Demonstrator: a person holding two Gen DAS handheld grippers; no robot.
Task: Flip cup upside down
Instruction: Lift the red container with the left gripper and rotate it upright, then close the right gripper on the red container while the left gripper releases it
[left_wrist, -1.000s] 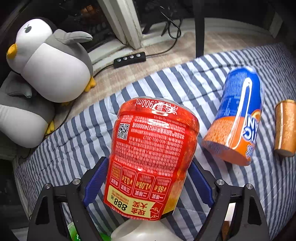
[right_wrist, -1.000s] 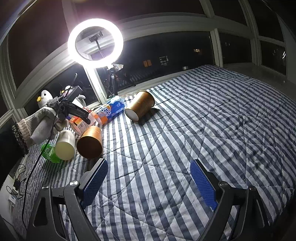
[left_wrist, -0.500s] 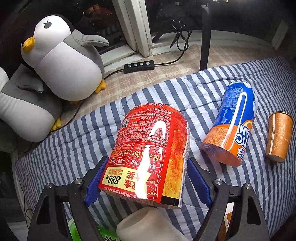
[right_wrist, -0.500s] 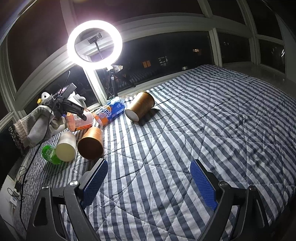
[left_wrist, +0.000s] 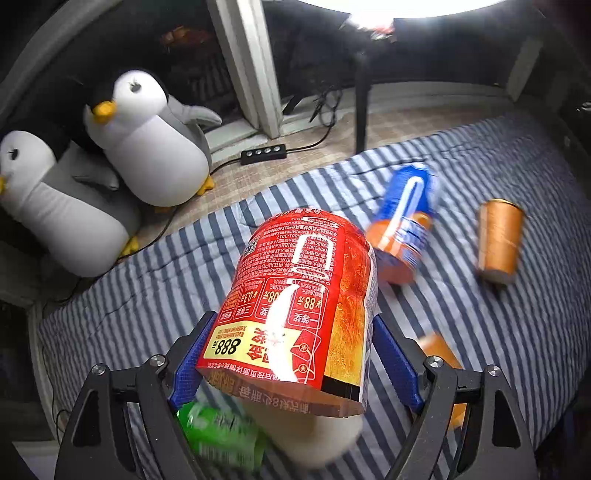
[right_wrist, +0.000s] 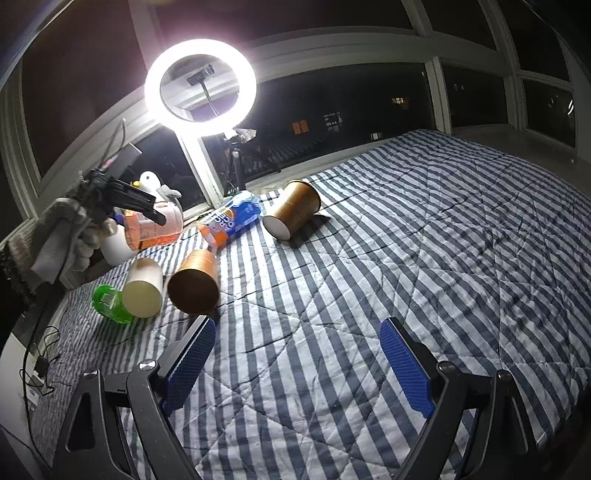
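My left gripper (left_wrist: 291, 365) is shut on a red cup with printed label (left_wrist: 299, 295), held in the air above the striped bed, tilted with its open rim toward the camera. In the right wrist view the same red cup (right_wrist: 151, 229) hangs in the left gripper at the far left, lying roughly sideways. My right gripper (right_wrist: 295, 365) is open and empty, low over the striped blanket (right_wrist: 369, 277).
A blue-orange cup (left_wrist: 404, 225), gold cups (left_wrist: 500, 240) (right_wrist: 194, 282) (right_wrist: 293, 214), a white cup (right_wrist: 144, 288) and a green cup (right_wrist: 107, 301) lie on the bed. Two penguin plushies (left_wrist: 147, 140) sit at the left edge. A ring light (right_wrist: 199, 79) stands by the window.
My left gripper has lifted the red cup higher and tipped it further, so its rim now faces the camera. The right gripper has stayed still and open.
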